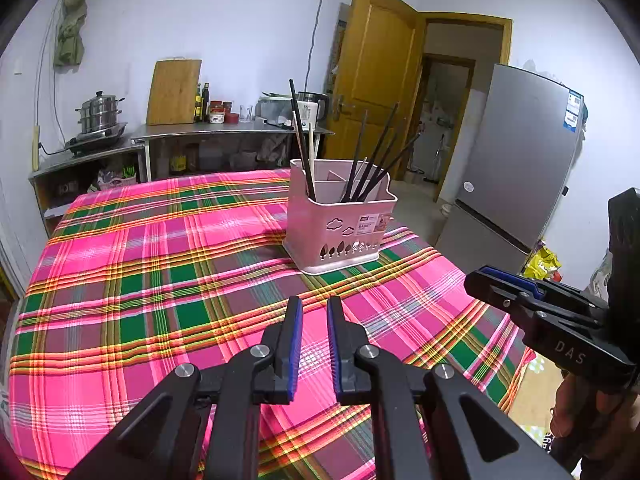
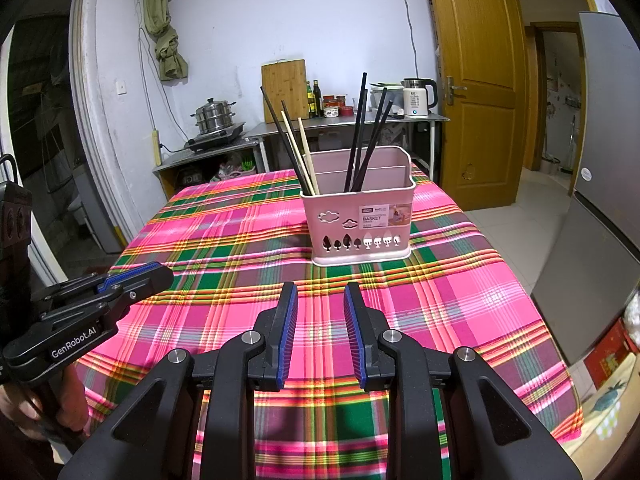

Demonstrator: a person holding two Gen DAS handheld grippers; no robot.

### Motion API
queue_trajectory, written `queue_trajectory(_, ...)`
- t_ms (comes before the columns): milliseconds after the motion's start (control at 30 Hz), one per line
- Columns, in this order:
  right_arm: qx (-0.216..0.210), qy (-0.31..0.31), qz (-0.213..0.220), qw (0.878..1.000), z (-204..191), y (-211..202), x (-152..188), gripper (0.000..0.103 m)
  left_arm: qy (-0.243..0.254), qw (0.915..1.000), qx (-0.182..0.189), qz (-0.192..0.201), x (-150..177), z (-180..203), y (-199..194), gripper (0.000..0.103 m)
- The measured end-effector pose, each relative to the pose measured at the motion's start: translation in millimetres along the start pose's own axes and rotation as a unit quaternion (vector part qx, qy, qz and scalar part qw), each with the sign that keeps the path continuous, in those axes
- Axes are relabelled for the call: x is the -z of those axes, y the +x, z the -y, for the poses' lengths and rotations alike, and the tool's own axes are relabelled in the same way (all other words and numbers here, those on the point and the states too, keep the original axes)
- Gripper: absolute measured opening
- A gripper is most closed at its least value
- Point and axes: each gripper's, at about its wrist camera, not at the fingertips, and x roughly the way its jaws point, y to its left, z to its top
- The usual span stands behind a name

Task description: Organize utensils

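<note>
- Working over the desk (image 1: pixel 140 280) under a pink plaid cloth; cloth lying bare in front of both tools, no loose utensils showing there.
- Targeting the pink basket (image 2: pixel 360 220), standing upright toward the far right part of the desk, well ahead of both tools, label side facing them.
- Holding the left hand-held gripper (image 1: pixel 311 308) above the cloth, pads drawn nearly together, pinching nothing.
- Holding the right hand-held gripper (image 2: pixel 320 292) beside it, jaws partly spread, also empty, pointing toward the basket front.
- Judging the step: starting a reach to the basket, probably sorting sticks by kind.
- Noting the dark chopsticks (image 2: pixel 360 140) leaning in the right compartment, tips fanning up and outward.
- Noting the pale chopsticks (image 2: pixel 306 152) in the left compartment, sharing it with at least one dark stick, so likely looking mixed.
- Advising: coming in from above along the stick's lean, spreading the jaws a bit before arriving, pinching one stick high up clear of its neighbours.
- Advising: lifting straight out along the lean, avoiding tipping the light basket; steadying its rim with the other tool if needed.
</note>
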Motion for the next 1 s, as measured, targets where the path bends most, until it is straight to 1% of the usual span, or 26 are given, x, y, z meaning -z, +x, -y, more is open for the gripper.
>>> queue_trajectory(233,0.0,0.0,0.0,1.0,-0.3,-0.1,-0.2,0.025,0.004,1.0,-0.006,-0.001,0.6,0.5,0.9,0.011)
queue_trajectory(467,0.0,0.0,-0.001,1.0,-0.3,0.1,0.2,0.025,-0.001,0.9999,0.008,-0.009,1.6,-1.4,3.4,0.011)
queue_trajectory(567,0.0,-0.001,0.0,1.0,-0.4,-0.1,0.1,0.025,0.009,0.9999,-0.005,-0.01,2.9,1.7,5.0,0.011)
queue_trajectory(700,0.0,-0.001,-0.001,1.0,-0.6,-0.2,0.0,0.025,0.012,0.9999,0.001,-0.011,3.7,3.0,5.3,0.011)
queue_trajectory(767,0.001,-0.001,-0.001,1.0,-0.5,-0.3,0.1,0.025,0.014,0.9999,-0.003,-0.009,3.8,3.4,4.6,0.012)
queue_trajectory(900,0.001,-0.001,-0.001,1.0,-0.6,-0.3,-0.3,0.025,0.017,0.9998,0.0,-0.007,4.5,3.9,4.1,0.015)
queue_trajectory(1000,0.001,-0.001,-0.001,1.0,-0.6,-0.5,-0.2,0.025,0.02,0.9998,0.001,-0.005,5.5,5.2,4.1,0.015)
